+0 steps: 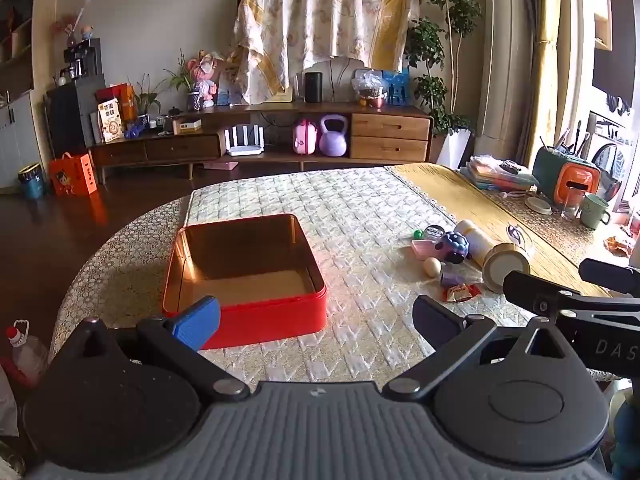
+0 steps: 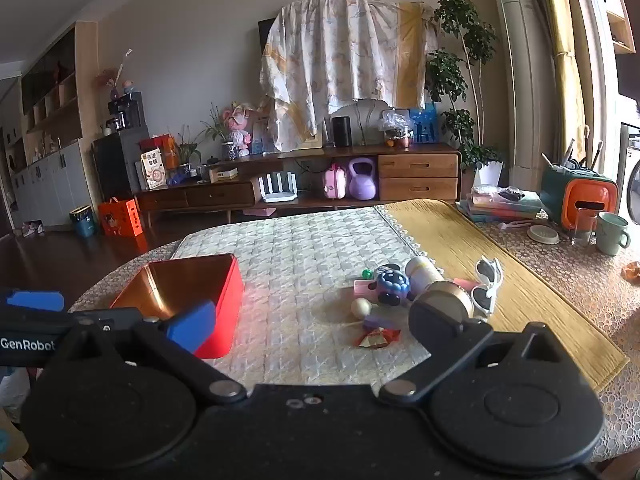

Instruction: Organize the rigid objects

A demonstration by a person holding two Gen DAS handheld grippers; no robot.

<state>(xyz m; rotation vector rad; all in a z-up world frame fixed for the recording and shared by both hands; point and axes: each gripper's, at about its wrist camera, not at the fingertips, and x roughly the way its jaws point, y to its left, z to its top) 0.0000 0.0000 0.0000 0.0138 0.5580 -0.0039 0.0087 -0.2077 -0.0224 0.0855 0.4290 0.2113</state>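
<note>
The left tool (image 1: 316, 322) is seen low in the left wrist view with its jaws spread wide and nothing between them, its blue-padded finger overlapping the near wall of the red tin box (image 1: 256, 312). The right tool (image 2: 314, 328) is likewise released and empty at the bottom of the right wrist view, held above the quilted cloth (image 2: 296, 248) that covers the worktop.

The tin is shown open, its gold interior bare, left of centre in the left wrist view and at lower left in the right wrist view. The loose items are gathered in a cluster to the right of it, well apart from the box: a blue sheep toy (image 2: 392, 287) in the middle, a small egg-shaped piece (image 2: 361, 307) just in front of it, a pink block (image 2: 362, 286) and a green ball (image 2: 365, 273) behind it, and a cream canister (image 2: 430, 282) lying on its side at the right. A red wrapper (image 2: 378, 338) lies nearest the camera, beside a purple piece (image 2: 380, 322). White sunglasses (image 2: 486, 284) rest on the yellow runner (image 2: 480, 240) just beyond the canister.

At the far right edge, a green mug (image 2: 611, 234) and an orange-fronted holder (image 2: 584, 200) are seen. A wooden cabinet (image 2: 416, 178) lines the far wall at upper centre.
</note>
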